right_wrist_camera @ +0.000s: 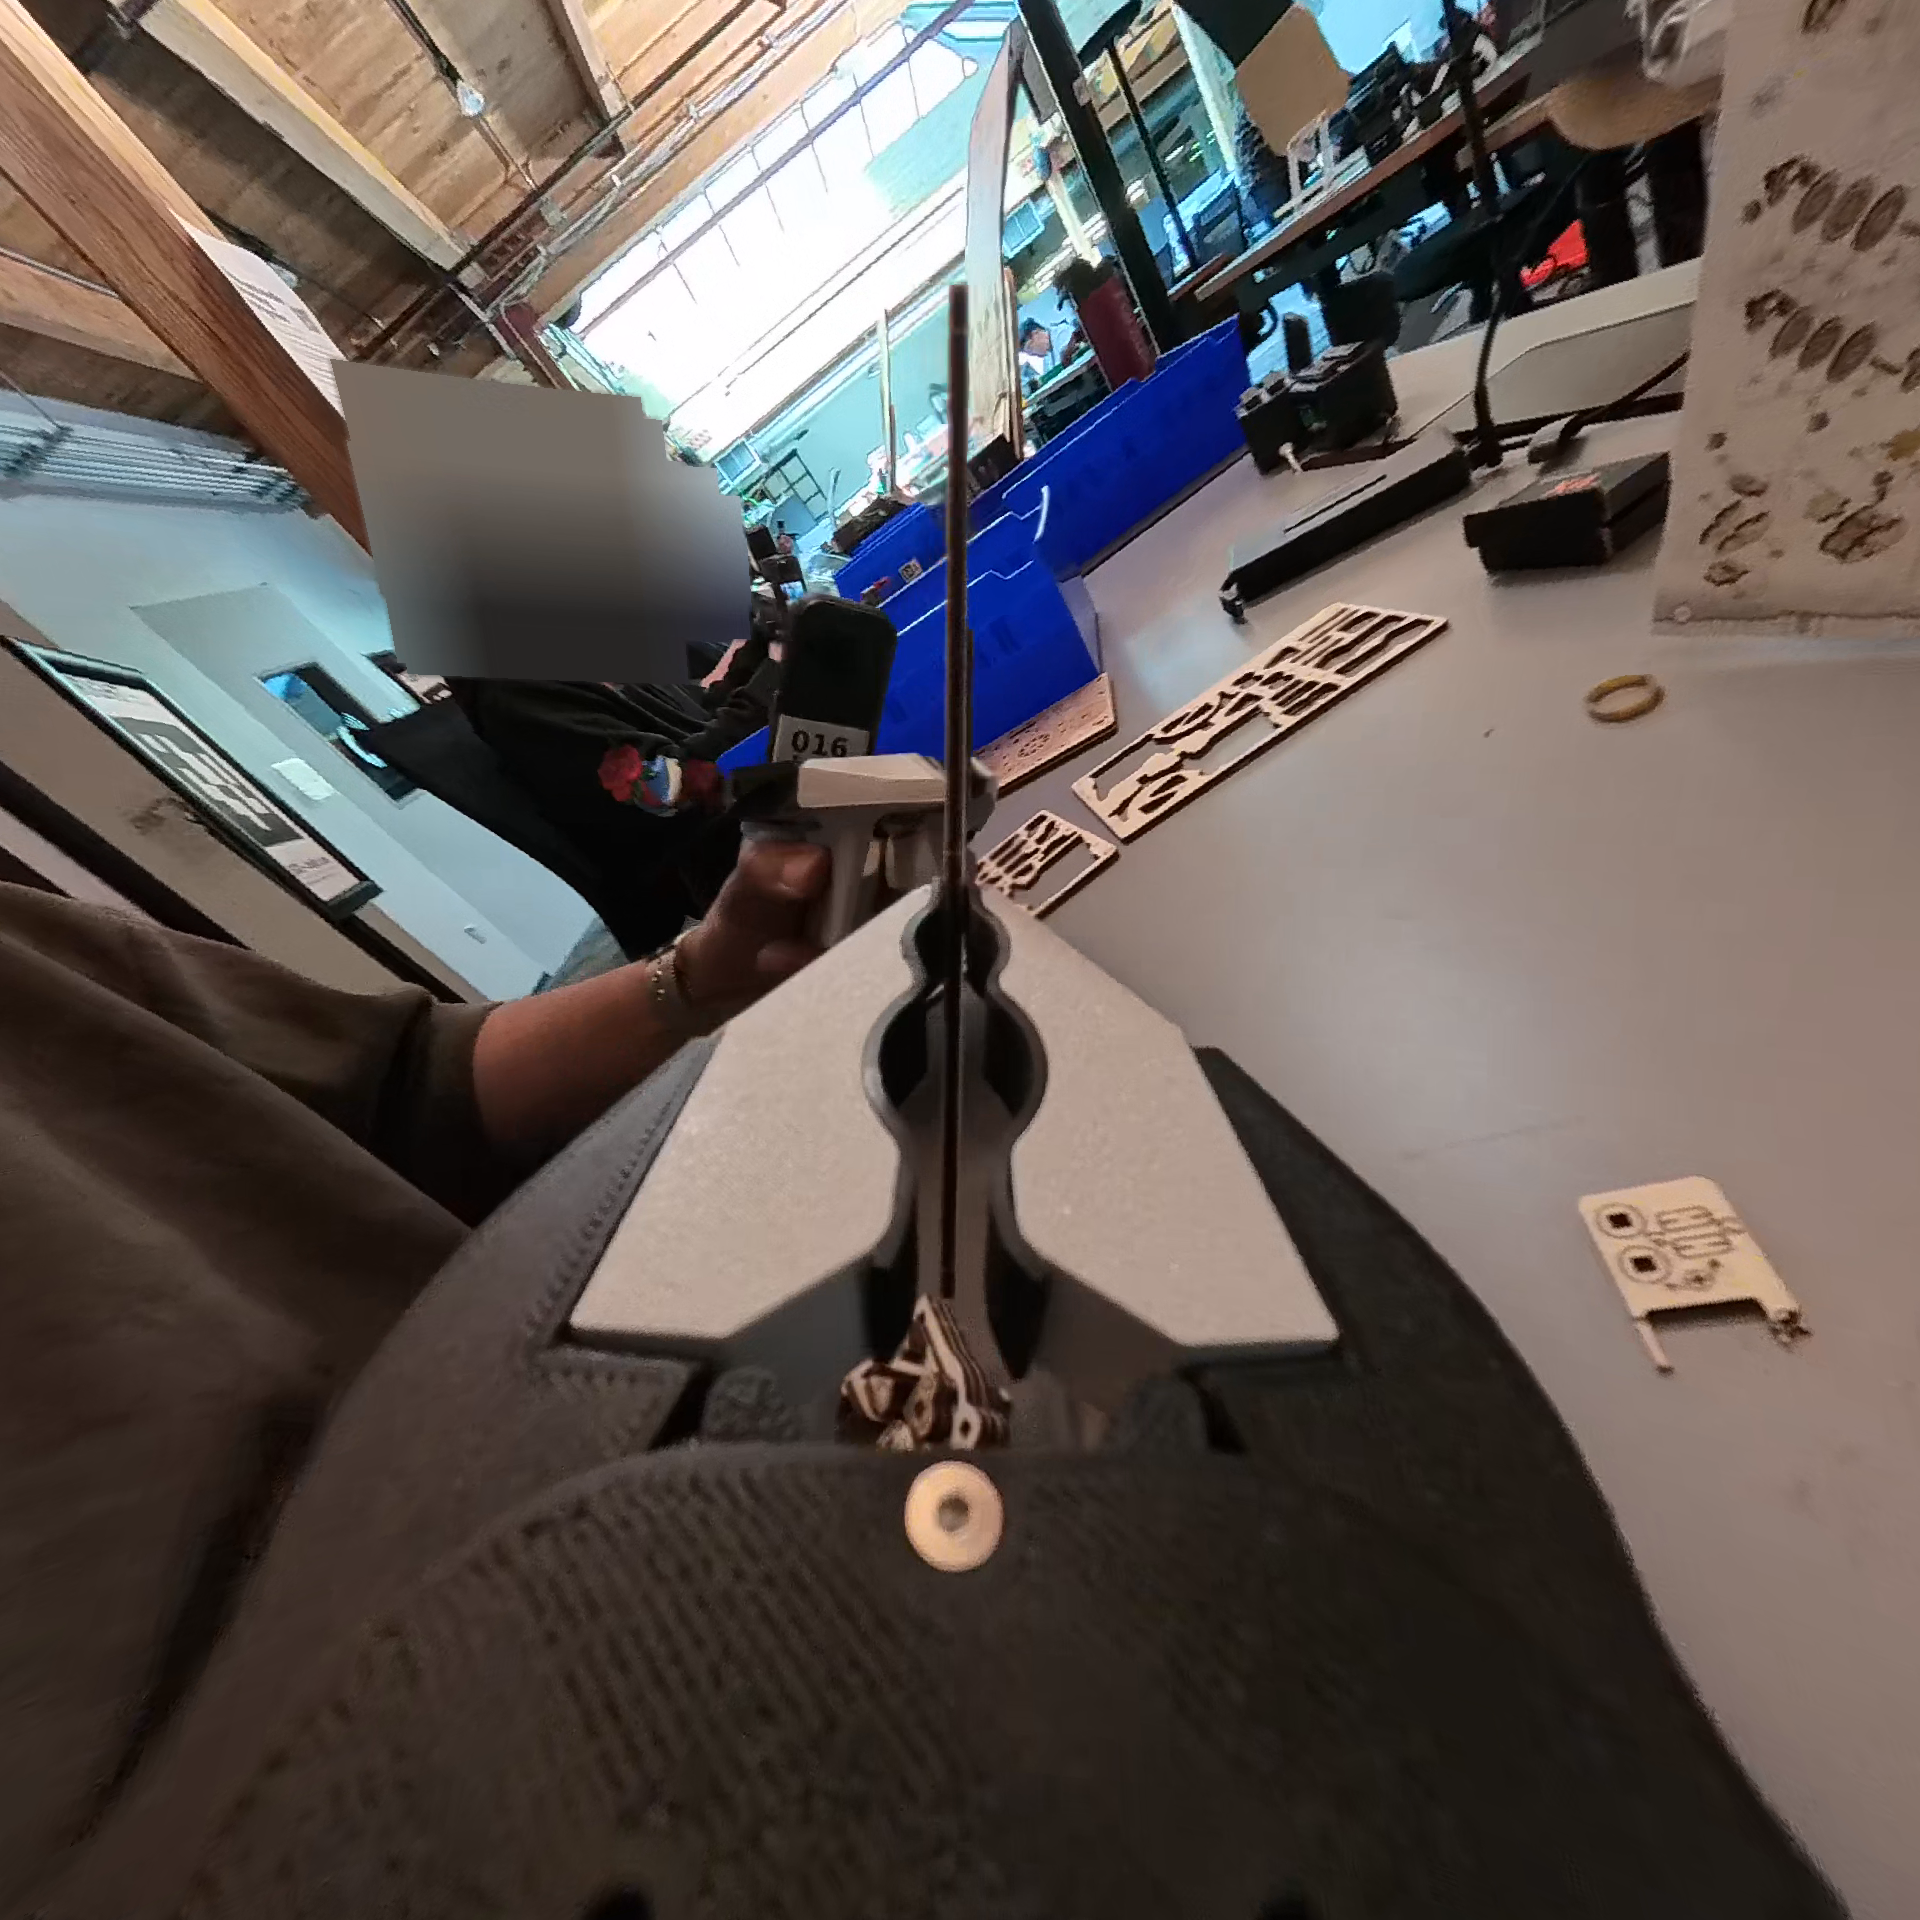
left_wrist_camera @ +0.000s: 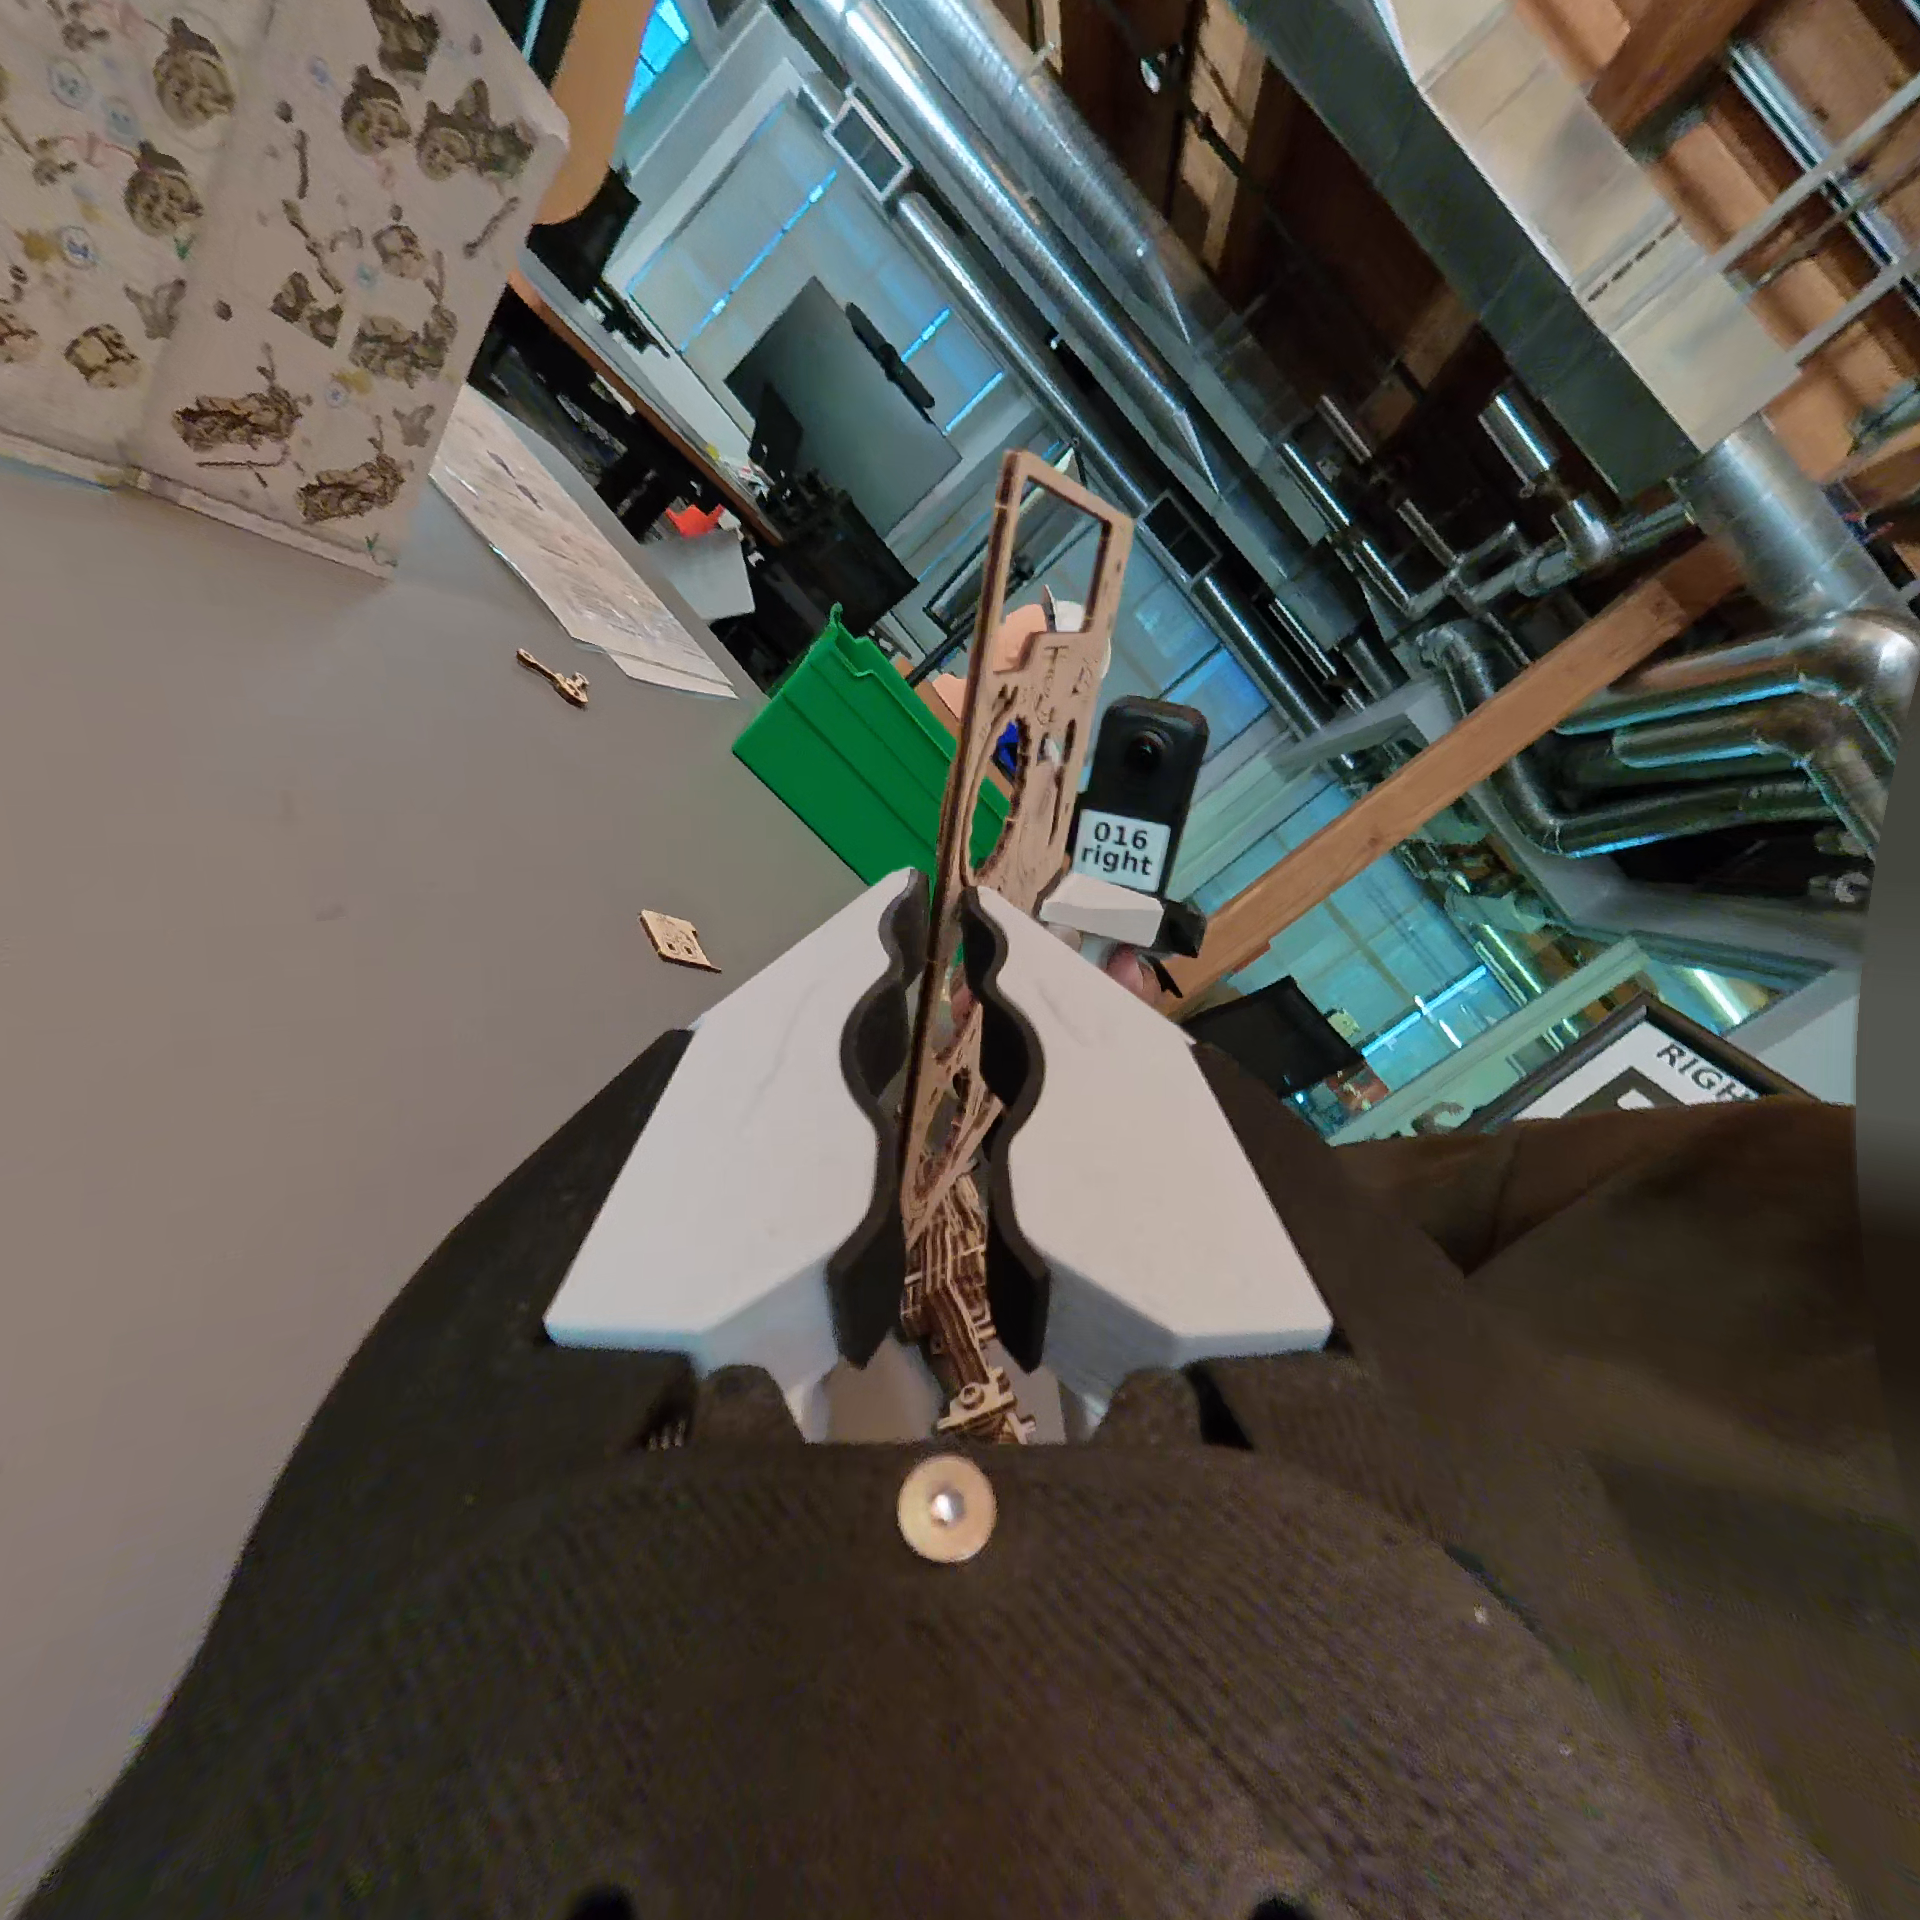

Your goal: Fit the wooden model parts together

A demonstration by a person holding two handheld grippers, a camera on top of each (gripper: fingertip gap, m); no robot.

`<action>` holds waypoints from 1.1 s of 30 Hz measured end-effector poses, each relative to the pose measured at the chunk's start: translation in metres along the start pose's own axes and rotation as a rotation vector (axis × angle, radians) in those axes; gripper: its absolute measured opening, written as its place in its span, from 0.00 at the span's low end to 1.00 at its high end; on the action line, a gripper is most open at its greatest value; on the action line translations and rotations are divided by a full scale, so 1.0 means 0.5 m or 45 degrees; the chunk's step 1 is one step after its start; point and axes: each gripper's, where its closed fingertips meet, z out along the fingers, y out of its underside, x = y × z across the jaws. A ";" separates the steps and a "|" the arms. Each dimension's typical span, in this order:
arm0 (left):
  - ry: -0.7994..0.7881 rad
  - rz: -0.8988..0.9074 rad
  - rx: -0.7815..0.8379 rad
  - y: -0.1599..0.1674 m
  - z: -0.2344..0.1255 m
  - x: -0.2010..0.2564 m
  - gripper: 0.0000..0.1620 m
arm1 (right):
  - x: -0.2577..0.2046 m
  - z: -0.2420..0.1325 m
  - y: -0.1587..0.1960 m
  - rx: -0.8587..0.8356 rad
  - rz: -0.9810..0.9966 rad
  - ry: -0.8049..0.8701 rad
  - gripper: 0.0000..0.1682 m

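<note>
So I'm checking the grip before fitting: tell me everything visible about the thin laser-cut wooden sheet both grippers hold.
The thin laser-cut wooden sheet is pale plywood with dark cut edges, a rectangular window near its top and irregular cutouts below. It stands nearly upright above the grey table, clamped between the left gripper fingers; the right gripper sees it edge-on.

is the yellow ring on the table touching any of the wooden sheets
No. In the right wrist view the yellow ring lies alone on bare table, clearly apart from the nearest wooden sheet.
</note>
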 end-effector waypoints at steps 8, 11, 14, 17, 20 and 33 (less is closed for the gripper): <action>-0.144 -0.033 0.044 0.001 0.001 -0.025 0.02 | -0.003 0.007 0.007 -0.039 -0.168 0.100 0.02; -0.201 -0.008 0.065 0.000 0.001 -0.029 0.02 | -0.012 0.011 0.010 -0.050 -0.219 0.112 0.02; -0.213 0.025 0.084 -0.006 0.000 -0.022 0.02 | -0.015 0.011 0.007 -0.039 -0.210 0.103 0.02; -0.237 0.060 0.093 -0.006 0.000 -0.020 0.02 | -0.013 0.011 0.009 -0.042 -0.211 0.105 0.02; -0.268 0.068 0.110 -0.006 -0.001 -0.023 0.02 | -0.014 0.014 0.013 -0.058 -0.259 0.125 0.02; -0.132 -0.079 0.155 -0.021 -0.006 -0.019 0.15 | 0.037 -0.015 -0.015 -0.041 -0.707 0.431 0.00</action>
